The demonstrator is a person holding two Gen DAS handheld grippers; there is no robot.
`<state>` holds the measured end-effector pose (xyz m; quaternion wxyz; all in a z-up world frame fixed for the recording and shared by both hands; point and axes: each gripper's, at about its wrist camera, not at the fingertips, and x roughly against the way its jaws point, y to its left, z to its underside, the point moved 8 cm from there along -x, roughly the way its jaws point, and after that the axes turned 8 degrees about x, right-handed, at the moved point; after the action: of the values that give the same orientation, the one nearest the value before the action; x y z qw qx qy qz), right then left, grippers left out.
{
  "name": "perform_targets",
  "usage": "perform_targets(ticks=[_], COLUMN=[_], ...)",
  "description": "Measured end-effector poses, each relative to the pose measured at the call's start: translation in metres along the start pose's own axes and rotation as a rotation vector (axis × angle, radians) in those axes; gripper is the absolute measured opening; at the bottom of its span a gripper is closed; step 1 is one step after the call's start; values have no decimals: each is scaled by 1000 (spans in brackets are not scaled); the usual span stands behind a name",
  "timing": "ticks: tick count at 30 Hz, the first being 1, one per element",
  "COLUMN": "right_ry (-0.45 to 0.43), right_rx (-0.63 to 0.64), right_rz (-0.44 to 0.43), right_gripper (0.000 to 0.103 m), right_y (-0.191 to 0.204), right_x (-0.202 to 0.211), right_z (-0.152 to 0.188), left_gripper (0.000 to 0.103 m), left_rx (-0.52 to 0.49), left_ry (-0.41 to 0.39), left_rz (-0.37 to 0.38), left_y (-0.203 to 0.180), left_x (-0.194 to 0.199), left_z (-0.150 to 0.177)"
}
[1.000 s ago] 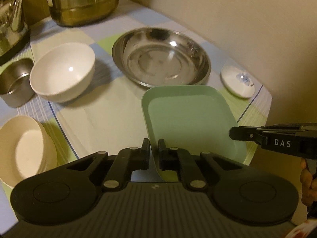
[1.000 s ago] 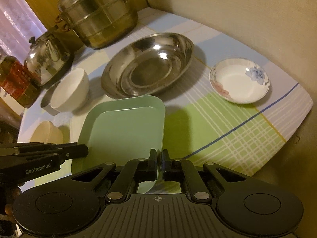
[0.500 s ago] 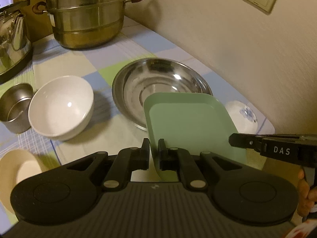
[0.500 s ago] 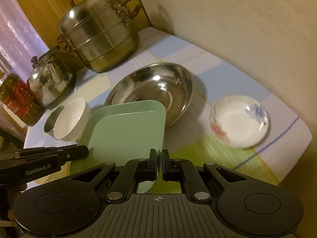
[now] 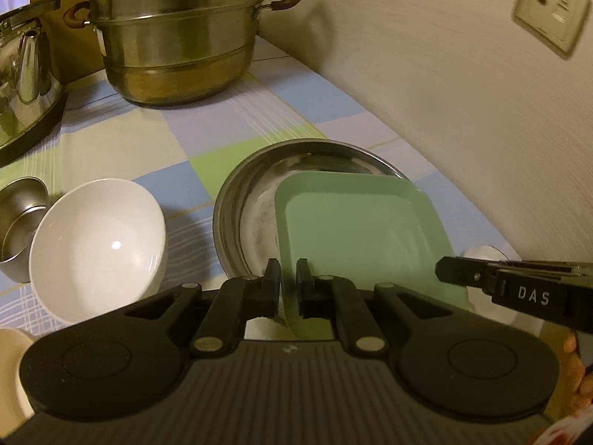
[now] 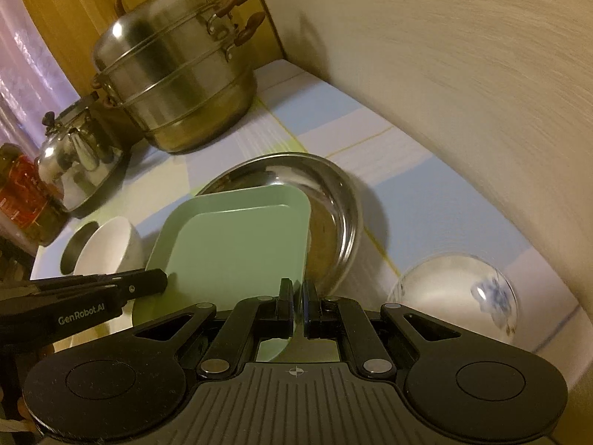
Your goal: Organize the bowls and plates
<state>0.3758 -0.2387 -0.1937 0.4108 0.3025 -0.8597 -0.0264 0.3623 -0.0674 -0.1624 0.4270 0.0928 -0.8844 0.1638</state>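
A pale green square plate (image 5: 355, 230) (image 6: 241, 244) is held in the air between both grippers, and its far half overlaps the wide steel basin (image 5: 237, 200) (image 6: 333, 200). My left gripper (image 5: 288, 282) is shut on the plate's near left edge. It shows in the right wrist view as a black arm (image 6: 159, 282). My right gripper (image 6: 298, 296) is shut on the near right edge and enters the left wrist view from the right (image 5: 444, 270). A white bowl (image 5: 96, 237) (image 6: 111, 248) stands left of the basin. Right of it is a small flowered dish (image 6: 452, 296).
A steel steamer pot (image 5: 174, 37) (image 6: 174, 85) and a kettle (image 5: 26, 74) (image 6: 78, 163) stand at the back. A small steel cup (image 5: 18, 218) sits beside the white bowl, and a cream bowl (image 5: 7, 371) sits at the near left. The wall runs close along the right.
Both grippers have carried the green plate forward across the table. It was short of the steel basin and now overlaps it. The pot and wall look nearer.
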Motion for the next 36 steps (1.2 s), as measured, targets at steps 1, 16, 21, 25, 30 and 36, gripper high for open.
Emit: perform_targets(ticks=[1, 16, 21, 25, 30, 36], right_ry=[5, 64, 75, 76, 75, 70], right_rx=[1, -5, -5, -9, 4, -2], right_rz=[-3, -8, 0, 9, 16, 6], right_gripper=[5, 5, 5, 5, 5, 6], right_y=[-1, -21, -23, -24, -22, -21], right_x=[-4, -49, -56, -59, -60, -59], right_z=[-2, -16, -17, -19, -20, -20], left_gripper=[8, 8, 8, 8, 9, 14], left_rx=[2, 35, 32, 22, 28, 19], left_ry=[1, 57, 68, 80, 82, 69], left_rz=[-6, -56, -64, -67, -73, -81], left_y=[0, 3, 3, 3, 3, 3], left_x=[-3, -47, -54, -59, -59, -52], left_z=[-2, -15, -17, -16, -17, -19])
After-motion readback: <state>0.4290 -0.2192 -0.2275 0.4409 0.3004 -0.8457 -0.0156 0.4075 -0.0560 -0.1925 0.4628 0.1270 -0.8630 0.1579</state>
